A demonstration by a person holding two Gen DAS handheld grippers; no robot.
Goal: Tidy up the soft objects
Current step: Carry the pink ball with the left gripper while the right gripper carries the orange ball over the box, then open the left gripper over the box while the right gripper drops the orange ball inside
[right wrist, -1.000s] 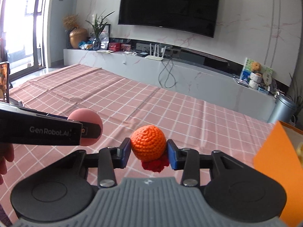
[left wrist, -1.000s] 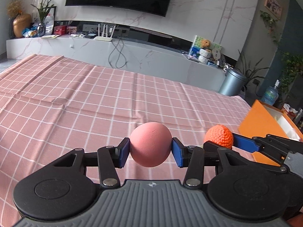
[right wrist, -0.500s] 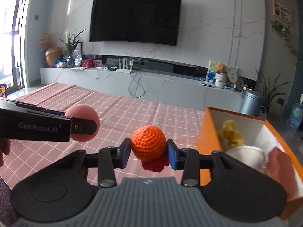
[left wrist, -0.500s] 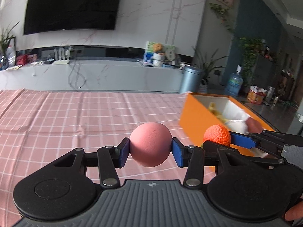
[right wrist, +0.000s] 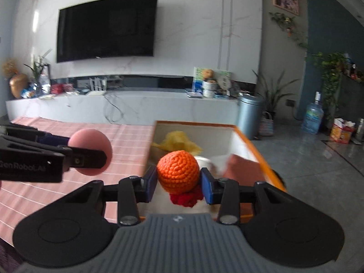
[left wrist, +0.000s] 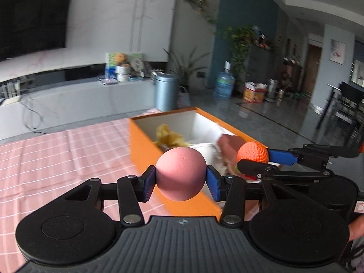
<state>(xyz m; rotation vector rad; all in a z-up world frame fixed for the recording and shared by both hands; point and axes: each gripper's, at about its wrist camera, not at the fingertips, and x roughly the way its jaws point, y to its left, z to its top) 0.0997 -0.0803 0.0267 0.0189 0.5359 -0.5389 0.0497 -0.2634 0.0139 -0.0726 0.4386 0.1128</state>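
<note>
Holding a soft ball in each hand, we approach the orange box (right wrist: 257, 150) from its near end. Nearest the lens, the left gripper (left wrist: 181, 177) has its blue pads pressed against both sides of the pink foam ball (left wrist: 181, 174); the right gripper (right wrist: 178, 180) is clamped likewise on the orange crocheted ball (right wrist: 178, 174), beneath which a red knitted scrap (right wrist: 185, 199) hangs.

Beyond the jaws: in the right wrist view the crocheted ball sits over the open interior of the box, whereas in the left wrist view the pink ball appears above the box's near orange wall (left wrist: 145, 150), over the checked pink tablecloth (left wrist: 56, 150) or the rim; we cannot tell which. We judge the right hand the nearer to release. The box's long axis runs away from both cameras.

Farther in, the box already holds a yellow cloth (right wrist: 176, 140), a white item (left wrist: 204, 149) and a pinkish block (right wrist: 243, 166), leaving the near portion free.
</note>
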